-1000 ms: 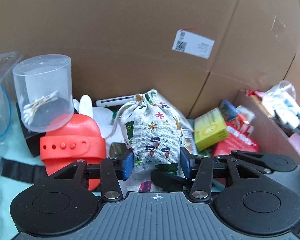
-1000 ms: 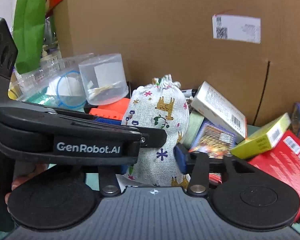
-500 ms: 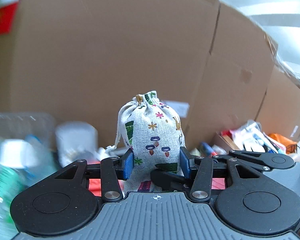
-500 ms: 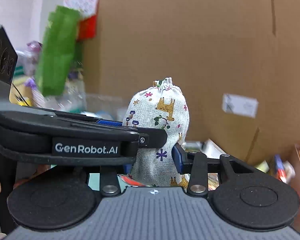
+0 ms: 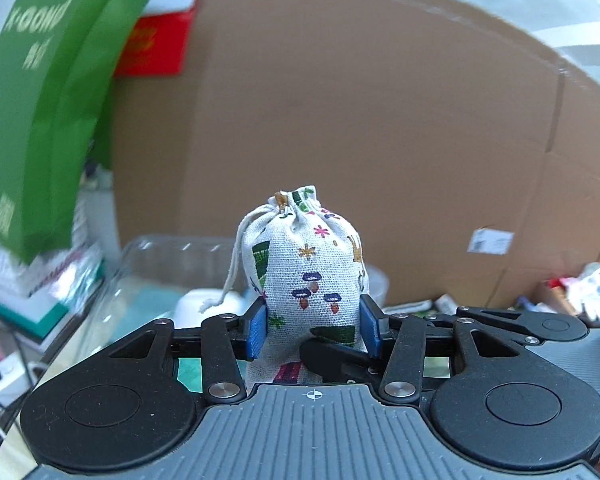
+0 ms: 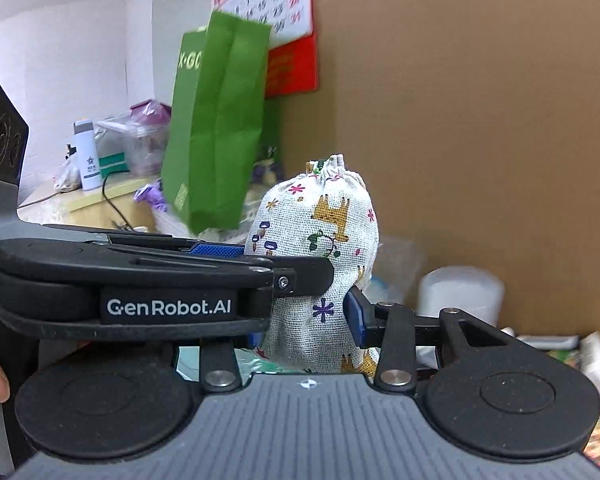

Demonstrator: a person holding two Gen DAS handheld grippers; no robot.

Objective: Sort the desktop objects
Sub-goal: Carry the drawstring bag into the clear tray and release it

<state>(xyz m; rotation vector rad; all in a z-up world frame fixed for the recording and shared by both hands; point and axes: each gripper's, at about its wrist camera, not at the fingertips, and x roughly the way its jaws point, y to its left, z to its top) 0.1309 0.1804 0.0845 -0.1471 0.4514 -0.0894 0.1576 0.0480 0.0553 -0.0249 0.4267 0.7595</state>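
A small white drawstring cloth pouch (image 5: 312,276) with coloured prints stands upright between the blue pads of my left gripper (image 5: 313,330), which is shut on its lower half and holds it up in the air. In the right wrist view the same pouch (image 6: 320,236) sits between the pads of my right gripper (image 6: 306,330), which is also shut on it. The left gripper's black fingers (image 6: 204,268) cross that view from the left, in front of the pouch.
A big brown cardboard box wall (image 5: 360,140) fills the background. A green paper bag (image 5: 40,120) hangs at the left, with a red calendar (image 6: 288,40) behind it. A clear plastic container (image 5: 160,272) and a white tub (image 6: 460,296) lie below. Mixed small packages (image 5: 580,292) sit at the right.
Both grippers have lifted the pouch up and swung left. The desk clutter has dropped out of view, and the green bag and calendar have come into view.
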